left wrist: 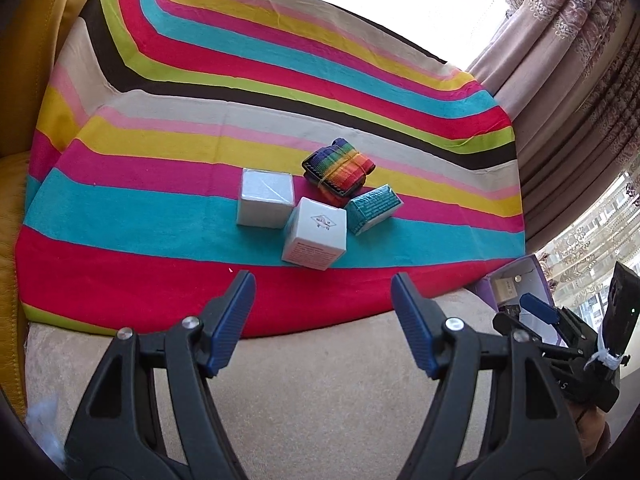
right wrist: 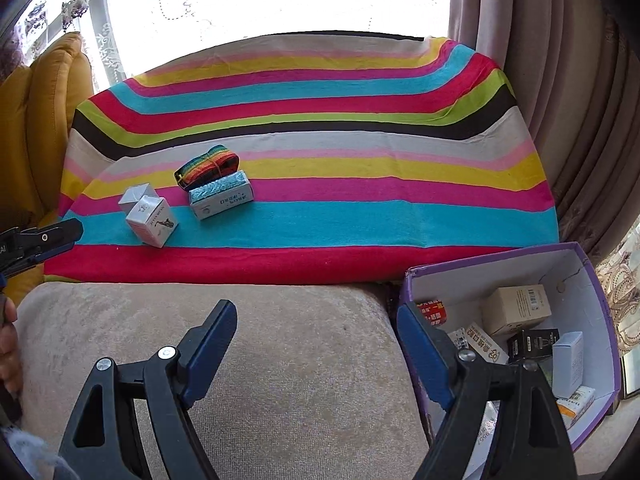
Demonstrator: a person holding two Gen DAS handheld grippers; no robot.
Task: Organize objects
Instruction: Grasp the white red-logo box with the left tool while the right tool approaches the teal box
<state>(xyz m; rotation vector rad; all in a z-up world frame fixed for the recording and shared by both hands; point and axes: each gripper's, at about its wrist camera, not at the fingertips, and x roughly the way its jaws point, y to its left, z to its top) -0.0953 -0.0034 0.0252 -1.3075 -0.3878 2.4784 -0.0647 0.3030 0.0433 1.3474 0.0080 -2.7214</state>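
Both tongs hanging released, L gripper [left wrist: 323,312] & R gripper [right wrist: 316,344], nothing held; nearest white printed cardboard cube box [left wrist: 315,238] sitting on striped cloth [left wrist: 160,216], prob. light, stiff, crushable; pinching flat opposite sides looks best.

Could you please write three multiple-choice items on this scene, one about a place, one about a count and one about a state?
1. The purple box sits where?
A. on the striped cloth
B. right of the beige cushion
C. on the yellow sofa

2. How many items lie on the striped cloth?
A. two
B. four
C. six

3. The left gripper is
A. open, holding nothing
B. shut on a box
C. out of view

Answers: 1 B, it stands off the cloth beside the cushion. 2 B, three boxes and one strap bundle. 3 A, jaws wide apart.
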